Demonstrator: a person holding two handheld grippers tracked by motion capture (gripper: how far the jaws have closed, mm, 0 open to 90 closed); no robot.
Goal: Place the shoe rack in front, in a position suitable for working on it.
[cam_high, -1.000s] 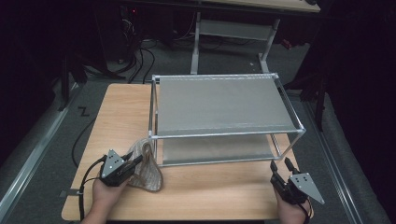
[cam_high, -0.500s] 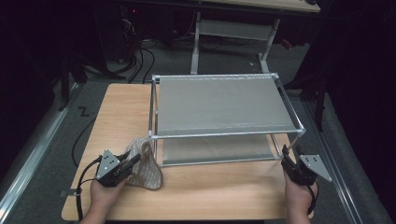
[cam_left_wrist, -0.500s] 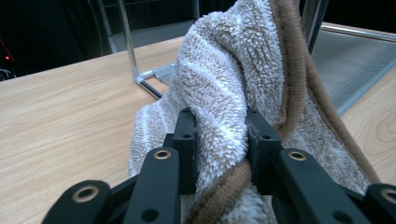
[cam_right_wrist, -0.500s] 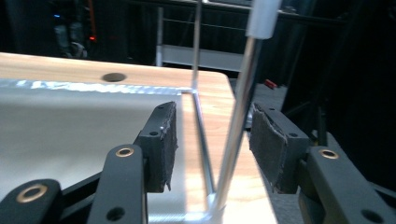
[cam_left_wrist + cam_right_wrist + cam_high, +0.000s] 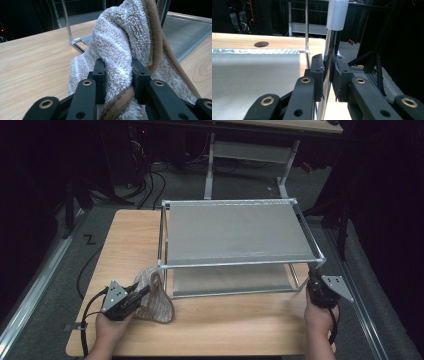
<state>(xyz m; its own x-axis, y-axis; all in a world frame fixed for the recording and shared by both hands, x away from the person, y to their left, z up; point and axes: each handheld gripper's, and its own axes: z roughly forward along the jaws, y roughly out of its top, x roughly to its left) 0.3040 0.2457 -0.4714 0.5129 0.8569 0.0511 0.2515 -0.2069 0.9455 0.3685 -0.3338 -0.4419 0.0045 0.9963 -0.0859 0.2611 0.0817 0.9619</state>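
Note:
A beige striped towel (image 5: 156, 301) with a brown hem lies bunched on the wooden table (image 5: 240, 330) by the front left corner of a two-shelf metal rack (image 5: 235, 232). My left gripper (image 5: 144, 292) is shut on a fold of the towel (image 5: 120, 37), which bulges up between the jaws of the left gripper (image 5: 117, 72). My right gripper (image 5: 314, 282) is at the rack's front right post (image 5: 329, 55). Its jaws have just been closing, and the pads of the right gripper (image 5: 328, 72) now clamp that shiny post below its white cap (image 5: 337, 13).
The rack's lower shelf (image 5: 254, 75) spreads left of the right gripper. A round hole (image 5: 261, 44) marks the tabletop behind it. Cables (image 5: 150, 185) lie on the dark floor beyond, near another table frame (image 5: 250, 152). Metal rails (image 5: 35, 290) run along both table sides.
The right hand moved from the table's front edge away from me to the rack's front right post and closed its jaws on it. The left gripper and towel stayed put.

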